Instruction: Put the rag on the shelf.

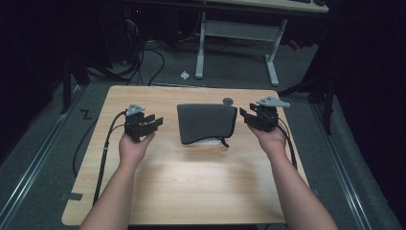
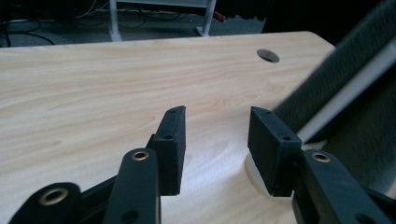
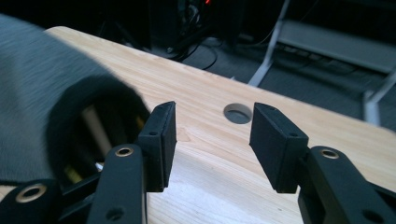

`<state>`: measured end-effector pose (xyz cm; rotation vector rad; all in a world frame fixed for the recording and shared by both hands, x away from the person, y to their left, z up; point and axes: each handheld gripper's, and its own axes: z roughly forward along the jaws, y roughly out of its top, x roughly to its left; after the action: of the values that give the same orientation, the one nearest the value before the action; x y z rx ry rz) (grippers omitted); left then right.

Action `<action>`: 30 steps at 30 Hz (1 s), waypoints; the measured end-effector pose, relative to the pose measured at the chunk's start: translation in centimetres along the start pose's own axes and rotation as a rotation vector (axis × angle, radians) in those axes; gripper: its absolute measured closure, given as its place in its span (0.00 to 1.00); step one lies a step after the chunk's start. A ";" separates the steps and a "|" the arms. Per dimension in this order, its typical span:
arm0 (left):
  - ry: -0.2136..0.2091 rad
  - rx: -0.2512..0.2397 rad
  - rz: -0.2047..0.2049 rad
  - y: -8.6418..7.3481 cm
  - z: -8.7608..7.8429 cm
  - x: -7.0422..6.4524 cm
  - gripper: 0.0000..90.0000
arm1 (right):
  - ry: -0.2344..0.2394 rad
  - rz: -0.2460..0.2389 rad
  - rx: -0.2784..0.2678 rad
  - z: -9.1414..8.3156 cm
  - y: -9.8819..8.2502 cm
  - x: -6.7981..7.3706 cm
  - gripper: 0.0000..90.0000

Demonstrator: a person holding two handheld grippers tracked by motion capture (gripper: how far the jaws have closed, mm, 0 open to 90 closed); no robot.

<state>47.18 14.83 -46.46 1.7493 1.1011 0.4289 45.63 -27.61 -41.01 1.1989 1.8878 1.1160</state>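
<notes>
Dark grey fabric pouch (image 1: 206, 122) flat at table (image 1: 191, 187) centre

one grey pouch (image 1: 207, 122), two grippers (image 1: 152, 123) (image 1: 247, 116), one wooden table (image 1: 191, 182) with one hole (image 1: 228, 101).

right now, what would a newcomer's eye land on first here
First the dark grey fabric pouch lying mid-table on the pale wooden table, its open mouth facing right. Then the two black claws flanking it, the left claw and right claw, both open and holding nothing.

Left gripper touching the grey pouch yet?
Apart. The high view shows bare table between the left gripper and the grey pouch, and the jaws stand open with nothing between them.
</notes>
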 end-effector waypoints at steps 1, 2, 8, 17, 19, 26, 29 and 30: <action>0.001 -0.005 0.002 -0.4 -0.3 -0.2 0.62 | -0.005 -0.007 0.001 -0.4 -0.1 0.2 0.56; -0.003 -0.005 0.001 -0.8 -0.6 -0.3 0.61 | -0.003 -0.012 0.009 -0.8 -0.2 0.3 0.56; -0.009 -0.005 0.019 -3.1 -2.7 -1.6 0.60 | -0.007 -0.068 -0.016 -3.3 -1.2 1.8 0.53; -0.057 0.021 0.057 -7.7 -6.5 -4.0 0.55 | 0.051 -0.132 0.015 -6.0 -4.2 5.9 0.47; -0.064 0.047 0.061 -8.8 -7.2 -4.5 0.54 | 0.062 -0.130 -0.008 -6.4 -5.1 6.8 0.47; -0.052 0.105 0.072 -13.2 -9.7 -7.3 0.51 | 0.127 -0.083 0.044 -7.1 -10.5 10.8 0.41; -0.088 0.169 0.117 -13.4 -9.2 -8.5 0.49 | 0.172 -0.070 0.146 -6.8 -14.3 11.8 0.39; -0.102 0.166 0.104 -13.4 -8.9 -8.3 0.49 | 0.174 -0.098 0.152 -6.7 -14.4 11.9 0.40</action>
<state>30.18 14.18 -52.49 1.9590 0.9997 0.3146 29.90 -22.08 -51.70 1.1064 2.1733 1.0684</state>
